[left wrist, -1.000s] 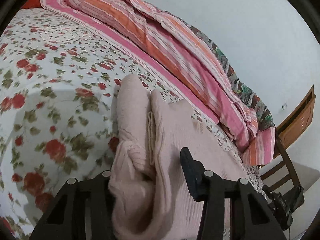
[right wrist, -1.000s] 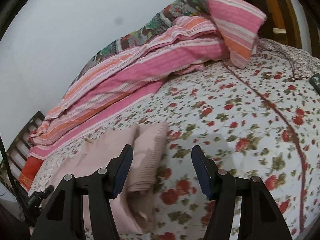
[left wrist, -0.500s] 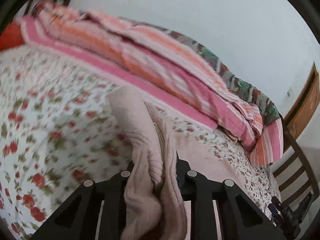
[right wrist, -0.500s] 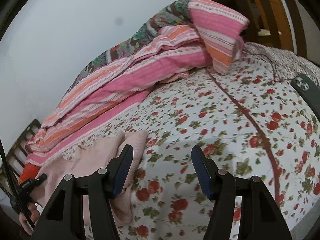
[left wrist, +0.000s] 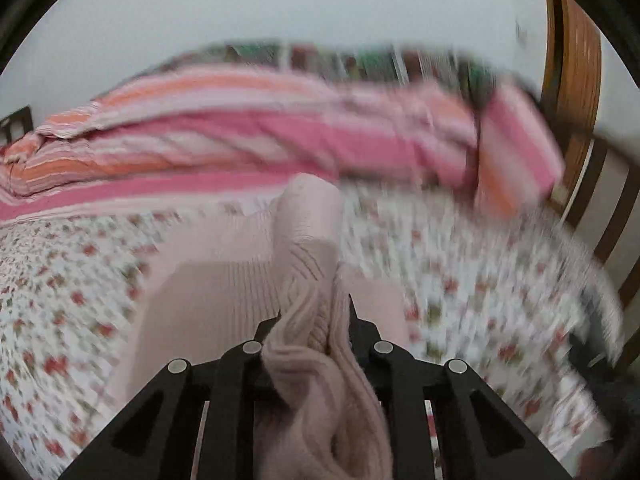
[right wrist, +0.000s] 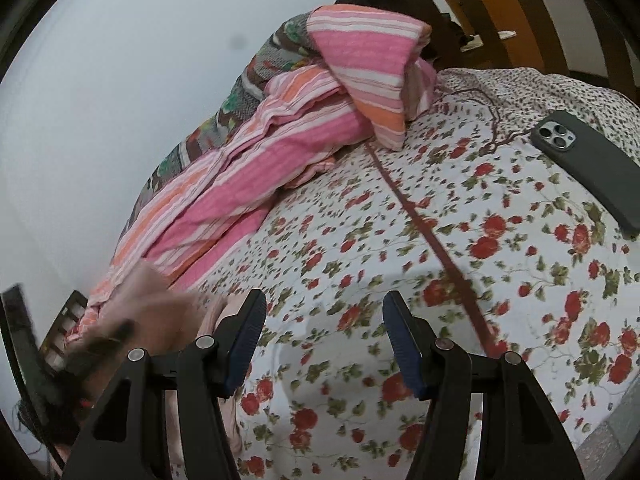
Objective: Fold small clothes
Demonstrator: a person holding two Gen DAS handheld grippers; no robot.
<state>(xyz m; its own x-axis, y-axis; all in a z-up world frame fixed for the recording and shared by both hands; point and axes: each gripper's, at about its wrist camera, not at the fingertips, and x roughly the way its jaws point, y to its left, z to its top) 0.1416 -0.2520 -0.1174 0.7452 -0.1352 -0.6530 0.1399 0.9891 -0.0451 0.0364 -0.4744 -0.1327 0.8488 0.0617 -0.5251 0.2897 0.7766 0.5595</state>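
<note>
Floral bedsheet (right wrist: 400, 208), left tongs (left wrist: 312, 316) clamped on pink knit garment (left wrist: 308, 240), right tongs (right wrist: 324, 336) apart, empty

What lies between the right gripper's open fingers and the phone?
Only bare floral bedsheet, crossed by a dark red stripe, separates right gripper from phone; right wrist view.

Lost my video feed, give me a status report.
Left gripper shut on pink knit garment, fingers just closed. Right gripper open, empty, over floral bedspread. Phone off to the side.

Soft even daylight, heavy motion blur in left view, fisheye-bent dark edges
</note>
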